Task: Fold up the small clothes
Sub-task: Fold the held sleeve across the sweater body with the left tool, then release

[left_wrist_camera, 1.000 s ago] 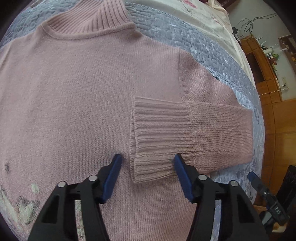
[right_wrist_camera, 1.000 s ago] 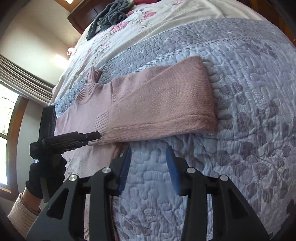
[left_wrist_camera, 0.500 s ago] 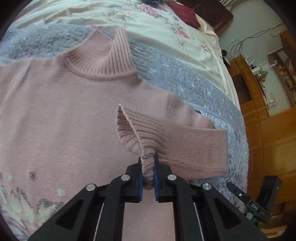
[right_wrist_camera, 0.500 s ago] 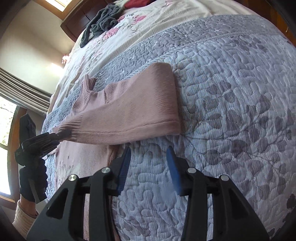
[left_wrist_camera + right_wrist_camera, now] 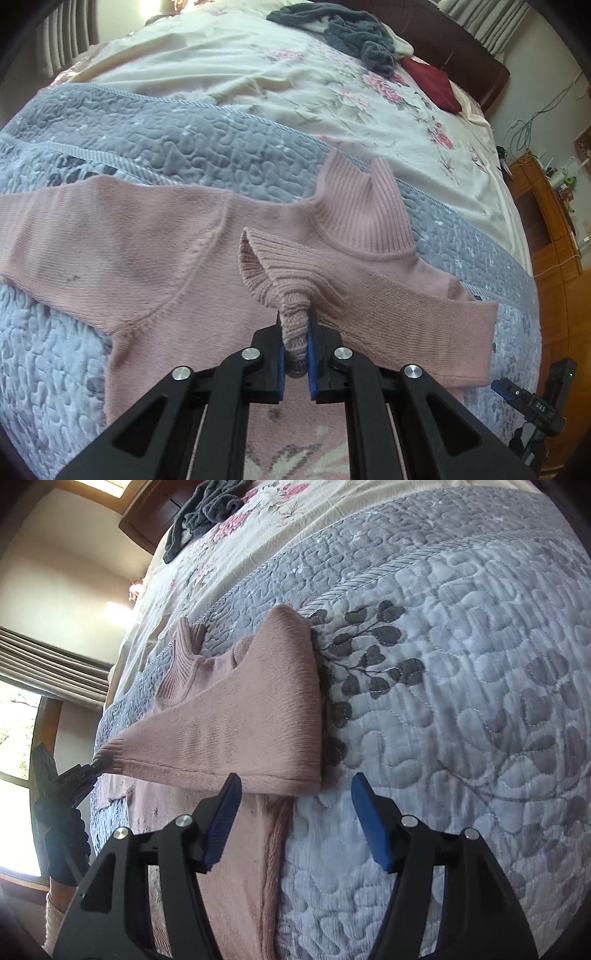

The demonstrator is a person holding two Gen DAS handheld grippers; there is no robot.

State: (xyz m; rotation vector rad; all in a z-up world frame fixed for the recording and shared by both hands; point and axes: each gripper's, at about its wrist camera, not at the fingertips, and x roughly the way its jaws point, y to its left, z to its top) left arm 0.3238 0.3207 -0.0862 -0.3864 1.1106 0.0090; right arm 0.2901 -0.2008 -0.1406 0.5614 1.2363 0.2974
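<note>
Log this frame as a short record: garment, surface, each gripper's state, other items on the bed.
garment: pink sweater, lying flat on the bed
surface: grey quilted bedspread
left gripper: shut on sleeve cuff, lifted above the sweater body
right gripper: open, hovering near the sleeve fold
other items: dark grey clothes, dark red cloth near the headboard

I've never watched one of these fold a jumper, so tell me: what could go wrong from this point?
The left gripper pinches only the ribbed cuff of the pink sweater, so the knit might slip out or stretch. Pulling the sleeve could drag the body and rumple it on the quilt. The right gripper hangs open, holding nothing down.
</note>
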